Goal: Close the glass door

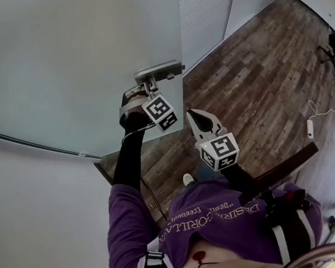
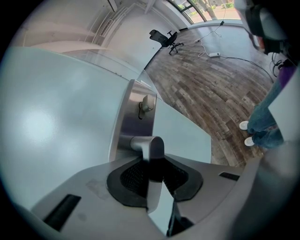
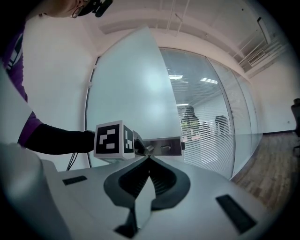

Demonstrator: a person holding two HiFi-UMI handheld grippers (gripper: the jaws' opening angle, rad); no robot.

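The frosted glass door (image 1: 57, 65) stands swung away from the wall, with a metal lock plate (image 2: 136, 117) at its free edge. My left gripper (image 1: 149, 93) is shut on the door handle (image 2: 151, 145), whose lever lies between the pads. In the right gripper view the same handle plate (image 3: 166, 146) shows just past the left gripper's marker cube (image 3: 112, 139). My right gripper (image 1: 197, 116) hangs free to the right of the handle, level with it. Its jaws are shut and hold nothing (image 3: 149, 159).
Wood plank floor (image 1: 258, 84) spreads to the right of the door. A black office chair (image 2: 166, 37) stands far off by the windows, and a white cable with an adapter (image 1: 311, 126) lies on the floor. A glass partition with blinds (image 3: 211, 126) runs behind the door.
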